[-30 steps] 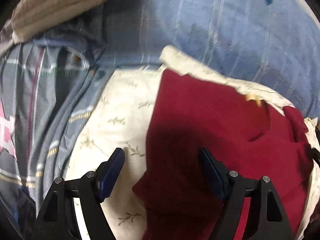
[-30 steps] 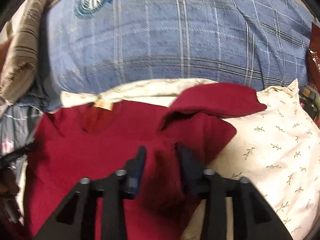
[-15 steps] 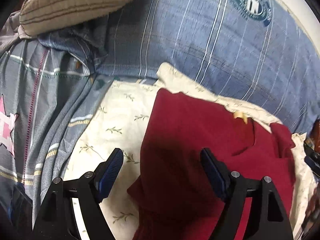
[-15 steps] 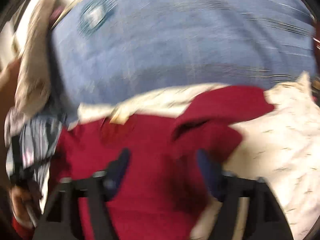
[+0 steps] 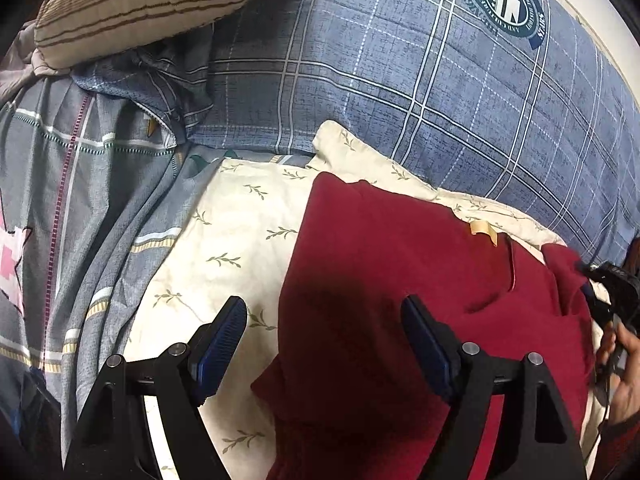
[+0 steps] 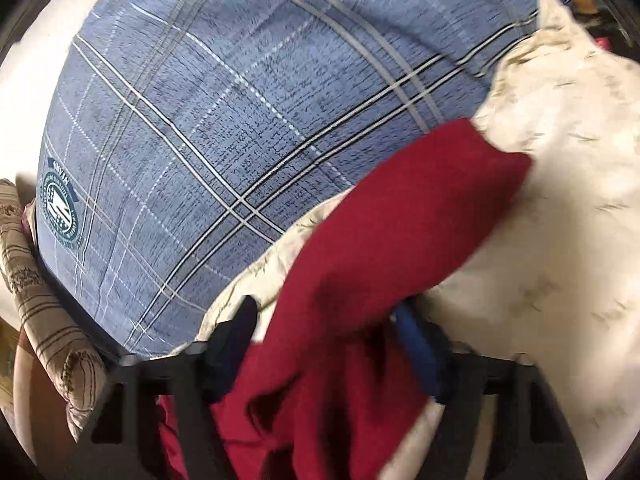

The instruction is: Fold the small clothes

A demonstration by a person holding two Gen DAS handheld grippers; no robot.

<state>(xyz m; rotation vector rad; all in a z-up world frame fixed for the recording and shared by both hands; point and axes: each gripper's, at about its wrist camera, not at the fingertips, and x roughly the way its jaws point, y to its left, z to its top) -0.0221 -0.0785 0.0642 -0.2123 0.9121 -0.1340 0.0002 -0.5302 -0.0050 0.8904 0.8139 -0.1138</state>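
A dark red shirt (image 5: 400,280) lies on a cream leaf-print pillow (image 5: 224,240), its collar tag toward the far right. My left gripper (image 5: 324,344) is open and empty, its fingers astride the shirt's left edge just above the cloth. In the right wrist view my right gripper (image 6: 328,344) is open, its jaws wide apart, with the red shirt sleeve (image 6: 400,240) lying between the fingers; the view is blurred. The right gripper also shows at the right edge of the left wrist view (image 5: 612,292).
A blue plaid duvet (image 5: 400,80) lies behind the pillow, also in the right wrist view (image 6: 240,120). A beige striped cushion (image 5: 132,0) sits at far left. Grey patterned bedding (image 5: 72,200) lies to the left.
My right gripper opened from nearly shut and swung to the right, tilting, with the sleeve now between its fingers. My left gripper drew back slightly and stayed open.
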